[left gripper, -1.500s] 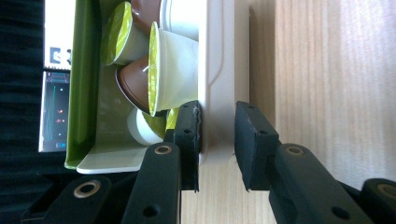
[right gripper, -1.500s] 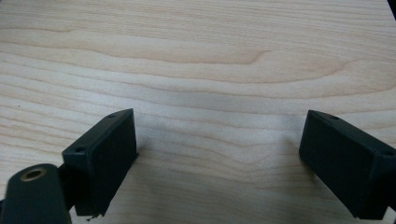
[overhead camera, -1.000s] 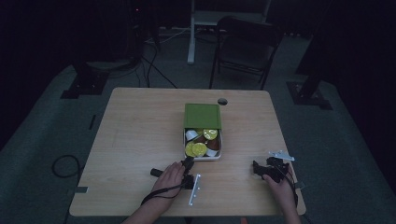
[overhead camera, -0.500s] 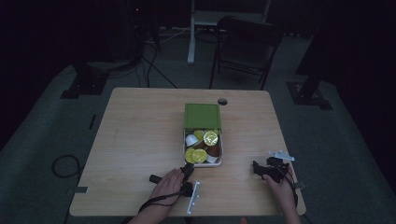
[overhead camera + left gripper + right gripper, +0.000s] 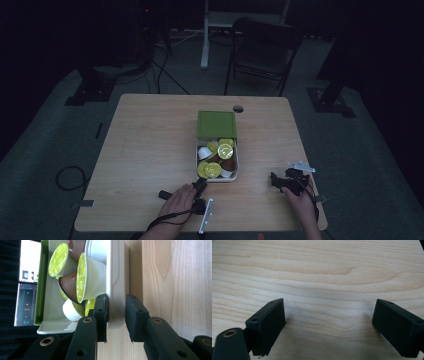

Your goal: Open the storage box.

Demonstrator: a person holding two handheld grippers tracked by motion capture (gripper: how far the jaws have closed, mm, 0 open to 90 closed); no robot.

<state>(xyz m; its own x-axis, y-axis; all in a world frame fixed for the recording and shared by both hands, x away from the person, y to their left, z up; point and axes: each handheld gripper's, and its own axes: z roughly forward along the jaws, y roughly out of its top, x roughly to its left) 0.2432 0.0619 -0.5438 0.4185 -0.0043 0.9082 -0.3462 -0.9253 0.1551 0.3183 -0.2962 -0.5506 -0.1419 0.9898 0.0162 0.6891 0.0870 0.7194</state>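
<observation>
Down at the near edge of the wooden table (image 5: 150, 150), the left gripper (image 5: 200, 186) has its two black jaws set astride the near wall of the white box (image 5: 216, 178), which sits around the middle of the tabletop with its green lid (image 5: 216, 124) folded back on the far side. From the left gripper view the box (image 5: 117, 285) is seen side-on: one jaw is inside the rim, its pad against the wall, and the other is outside, with a narrow gap visible between that pad and the plastic, so the grip looks snug but whether both pads press cannot be told for sure. Inside lie several coffee capsules (image 5: 91, 280), some white with lime-green foil tops, some brown, tumbled against each other. Over to the right, well apart from the box, the right gripper (image 5: 281, 181) rests low over the table, and the right gripper view shows its jaws spread wide with bare wood grain (image 5: 319, 275) between them.
</observation>
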